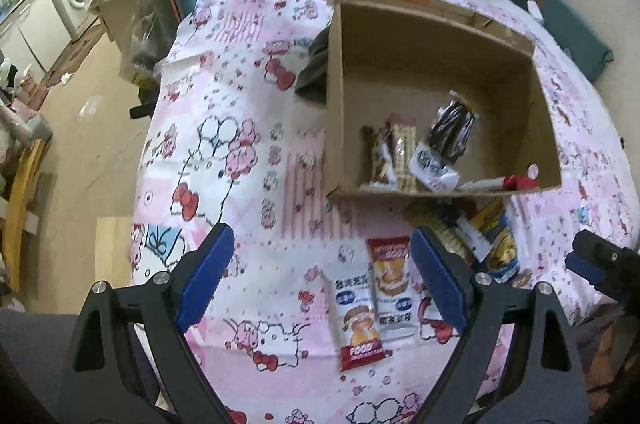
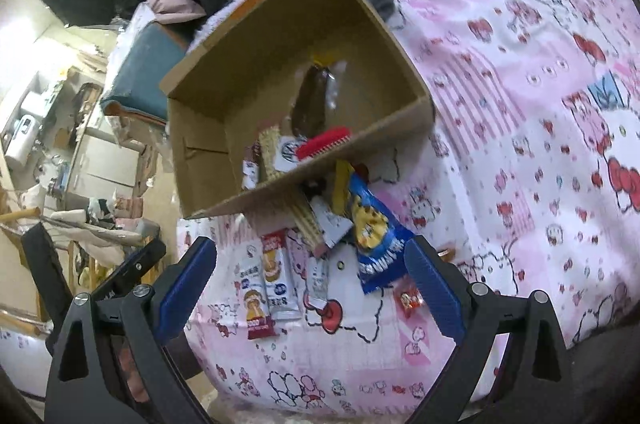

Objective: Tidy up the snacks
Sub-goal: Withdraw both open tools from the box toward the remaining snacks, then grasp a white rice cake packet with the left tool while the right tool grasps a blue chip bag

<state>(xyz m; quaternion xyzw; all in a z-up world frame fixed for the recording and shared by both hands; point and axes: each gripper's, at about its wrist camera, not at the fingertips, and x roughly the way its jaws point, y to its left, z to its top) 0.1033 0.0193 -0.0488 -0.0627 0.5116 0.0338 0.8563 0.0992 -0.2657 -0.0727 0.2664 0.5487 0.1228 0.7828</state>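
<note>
The near wall of the cardboard box [image 1: 440,193] hides the lower ends of the snack packets [image 1: 404,160] inside it. Outside, a blue packet [image 2: 376,236] partly covers the wafer bars [image 2: 310,224] beneath, and print on the two small sachets [image 1: 372,300] is too blurred to read.

Box: open brown cardboard box [image 1: 436,64], roughly 5 wrapped snacks inside.
Sheet: 2 white-and-red snack packets [image 1: 372,300].
Left gripper [image 1: 324,280]: jaws apart, empty.

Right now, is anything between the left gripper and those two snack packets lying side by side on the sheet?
Nothing visible. The left gripper is open above the two snack packets, with only bare sheet around them.
</note>
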